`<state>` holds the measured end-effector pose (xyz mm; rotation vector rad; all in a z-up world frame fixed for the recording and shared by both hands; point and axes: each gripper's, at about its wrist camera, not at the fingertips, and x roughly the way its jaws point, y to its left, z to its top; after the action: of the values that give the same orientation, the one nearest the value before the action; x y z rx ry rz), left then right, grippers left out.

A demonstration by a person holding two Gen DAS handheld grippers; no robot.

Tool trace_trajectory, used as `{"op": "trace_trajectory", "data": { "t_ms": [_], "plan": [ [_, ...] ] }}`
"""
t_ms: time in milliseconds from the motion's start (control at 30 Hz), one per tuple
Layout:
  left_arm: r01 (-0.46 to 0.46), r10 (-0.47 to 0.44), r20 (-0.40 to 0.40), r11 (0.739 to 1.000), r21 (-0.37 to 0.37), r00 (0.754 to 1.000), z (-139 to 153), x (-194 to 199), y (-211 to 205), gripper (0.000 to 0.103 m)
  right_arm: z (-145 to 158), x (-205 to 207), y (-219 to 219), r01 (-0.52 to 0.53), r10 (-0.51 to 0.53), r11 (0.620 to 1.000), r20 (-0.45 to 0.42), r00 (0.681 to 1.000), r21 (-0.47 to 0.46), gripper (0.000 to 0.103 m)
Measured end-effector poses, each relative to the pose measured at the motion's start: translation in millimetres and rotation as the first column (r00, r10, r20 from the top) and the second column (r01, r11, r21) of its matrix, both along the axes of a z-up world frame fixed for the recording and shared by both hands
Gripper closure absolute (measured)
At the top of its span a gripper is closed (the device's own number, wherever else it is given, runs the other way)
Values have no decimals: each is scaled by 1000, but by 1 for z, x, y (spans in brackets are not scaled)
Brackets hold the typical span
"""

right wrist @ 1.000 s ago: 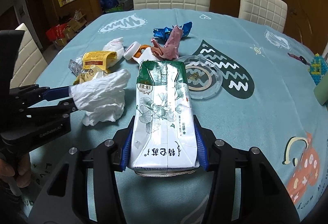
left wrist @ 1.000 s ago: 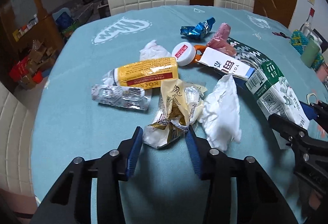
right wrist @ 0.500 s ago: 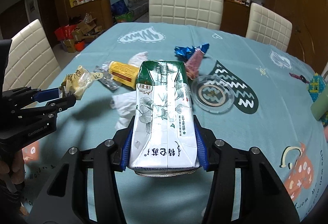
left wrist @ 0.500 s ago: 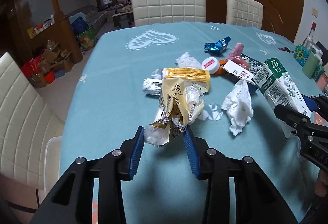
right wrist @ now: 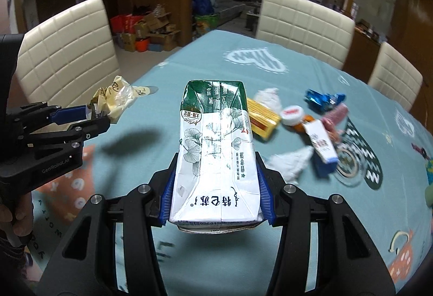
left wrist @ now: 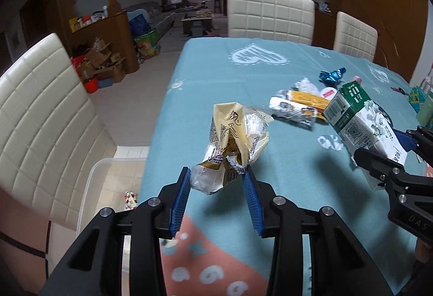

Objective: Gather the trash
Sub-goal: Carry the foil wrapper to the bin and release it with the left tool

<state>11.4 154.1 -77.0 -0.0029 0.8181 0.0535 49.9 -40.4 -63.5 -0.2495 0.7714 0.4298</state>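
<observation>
A crinkled, glossy plastic wrapper is seen at 12 o'clock before ribbed blue pads. A printed, creased paperboard carton and matt cloth tablecloth are shown.

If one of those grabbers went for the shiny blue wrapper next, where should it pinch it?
Probably across the crumpled middle of the blue wrapper, coming from above: its twisted ends are thin and flimsy, and it lies flat on the tablecloth beside the pink packet.
</observation>
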Motion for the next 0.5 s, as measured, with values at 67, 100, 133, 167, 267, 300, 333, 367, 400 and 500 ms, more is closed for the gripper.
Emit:
{"op": "trace_trajectory", "data": {
  "t_ms": [67,100,133,167,267,300,333,367,400,500],
  "plan": [
    [-28,28,3,1000,-2,1000,-1,-6,14,64,1,-1,18,-41,41,999,5,999,-10,51],
    [-39,40,3,999,-6,999,-1,-8,21,64,1,-2,27,-59,59,998,9,998,-22,51],
    [-58,58,3,998,-11,998,-2,-11,32,64,1,-3,37,-77,77,996,15,997,-38,51],
    [-71,71,3,997,-10,997,-2,-13,39,64,1,-3,49,-102,104,993,22,994,-62,51],
    [-126,126,5,992,-1,992,-3,-20,64,64,5,-2,72,-146,148,987,22,989,-74,51],
    [-138,138,5,990,-1,990,-3,-21,69,64,7,-2,80,-164,166,984,20,986,-72,51],
    [-155,155,6,988,-3,988,-3,-25,78,64,8,-3,86,-175,177,982,21,984,-73,51],
    [-174,174,8,985,-1,985,-3,-28,87,64,9,-3,95,-189,191,979,26,981,-76,51],
    [-189,189,11,982,2,982,-3,-30,94,64,10,-4,104,-202,205,976,30,978,-79,51],
    [-232,232,18,973,12,973,-2,-36,113,64,11,-7,127,-244,248,966,41,968,-82,51]
  ]
}}
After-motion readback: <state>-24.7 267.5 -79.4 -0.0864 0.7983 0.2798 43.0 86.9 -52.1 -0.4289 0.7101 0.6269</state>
